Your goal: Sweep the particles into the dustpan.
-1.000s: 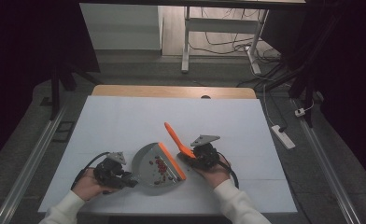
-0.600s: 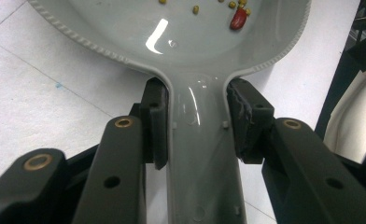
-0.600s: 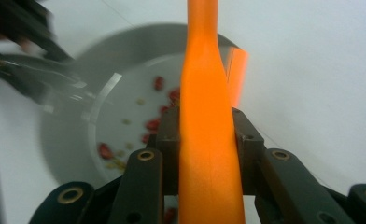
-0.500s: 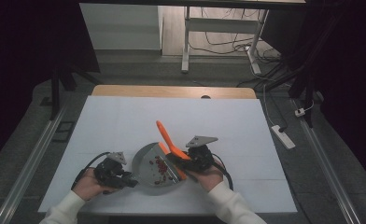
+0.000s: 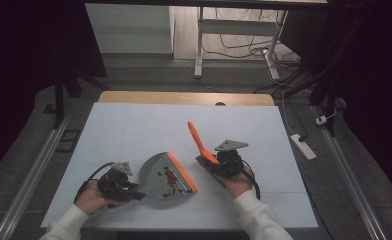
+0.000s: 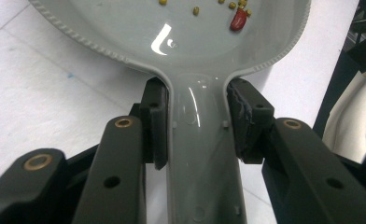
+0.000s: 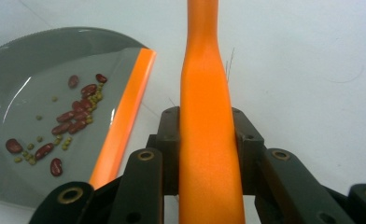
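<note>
My left claw (image 6: 197, 123) is clenched on the grey handle of the dustpan (image 5: 165, 176), its pads pressing both sides of the neck. The pan lies flat on the tabletop (image 5: 134, 125), at about 7 o'clock of its middle, with its orange lip (image 5: 182, 172) facing 2 o'clock. My right claw (image 7: 207, 135) is clenched on the orange brush (image 5: 200, 142), whose handle runs out toward 11 o'clock, just beside the pan's lip and apart from it.

Inside the pan sit red beans (image 7: 73, 116) and small yellow-green ones (image 7: 93, 98), heaped behind the lip. I see no beans on the white surface around it, so I judge the sweeping done. What is left, as I read it, is to set the brush down and carry the pan off to empty it.
</note>
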Available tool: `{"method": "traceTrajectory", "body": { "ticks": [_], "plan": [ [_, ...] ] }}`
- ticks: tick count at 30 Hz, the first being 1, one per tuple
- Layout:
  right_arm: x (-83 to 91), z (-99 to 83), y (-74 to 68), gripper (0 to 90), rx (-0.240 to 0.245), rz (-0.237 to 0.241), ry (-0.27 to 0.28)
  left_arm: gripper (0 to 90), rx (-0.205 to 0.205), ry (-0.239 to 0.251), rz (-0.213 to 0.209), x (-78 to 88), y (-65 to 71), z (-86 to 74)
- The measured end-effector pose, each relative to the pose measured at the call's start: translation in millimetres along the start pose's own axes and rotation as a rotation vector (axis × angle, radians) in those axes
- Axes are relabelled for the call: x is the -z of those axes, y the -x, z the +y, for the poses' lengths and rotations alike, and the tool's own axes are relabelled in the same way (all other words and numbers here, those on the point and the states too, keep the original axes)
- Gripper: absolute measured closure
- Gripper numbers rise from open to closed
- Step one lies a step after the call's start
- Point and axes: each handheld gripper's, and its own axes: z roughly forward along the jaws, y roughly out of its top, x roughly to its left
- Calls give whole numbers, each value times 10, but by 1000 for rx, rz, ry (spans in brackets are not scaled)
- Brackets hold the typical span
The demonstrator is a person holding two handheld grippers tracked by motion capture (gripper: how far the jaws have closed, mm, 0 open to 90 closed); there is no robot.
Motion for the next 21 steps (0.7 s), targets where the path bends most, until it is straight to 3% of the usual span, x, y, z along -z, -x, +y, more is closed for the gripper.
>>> {"method": "traceTrajectory", "body": {
  "ticks": [8,15,21],
  "plan": [
    [87,-18,131,696,-19,-13,20,622,75,83,41,145,-104,-74],
    [235,-60,243,696,-20,-3,54,621,150,117,100,164,-149,-91],
    [367,-147,317,696,-10,1,62,622,193,142,125,173,-161,-116]
  ]
}}
